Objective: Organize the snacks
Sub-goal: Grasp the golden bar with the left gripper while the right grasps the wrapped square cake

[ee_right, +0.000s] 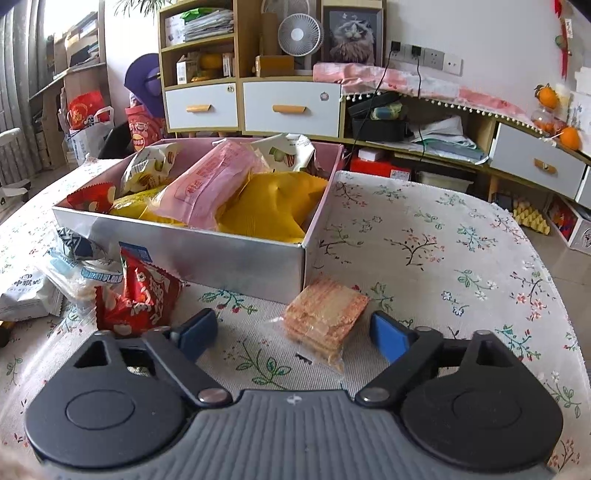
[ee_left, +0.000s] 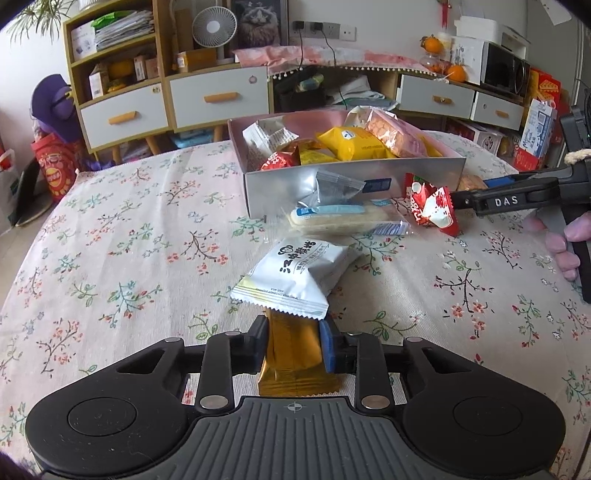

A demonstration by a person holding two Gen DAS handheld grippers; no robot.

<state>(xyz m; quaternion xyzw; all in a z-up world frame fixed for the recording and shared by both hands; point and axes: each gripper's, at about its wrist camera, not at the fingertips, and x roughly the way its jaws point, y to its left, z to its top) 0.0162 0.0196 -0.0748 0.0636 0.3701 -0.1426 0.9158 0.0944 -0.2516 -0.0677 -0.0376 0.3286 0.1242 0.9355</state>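
Two hand-held grippers: left [ee_left: 293, 345] clenches glossy gold packet [ee_left: 295, 354]; right [ee_right: 291, 336] released.

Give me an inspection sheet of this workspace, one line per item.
Surface: floral tablecloth.
Job's things: silver box full of snacks; white packet, blue-striped cracker pack, red packet and clear-wrapped wafers outside it.
Clutter: nothing seen.
Grippers: left hand-held gripper shut on gold packet; right hand-held gripper open around the wafers.
Cables: black leads from wall sockets.
Surroundings: drawers, fan, oranges.
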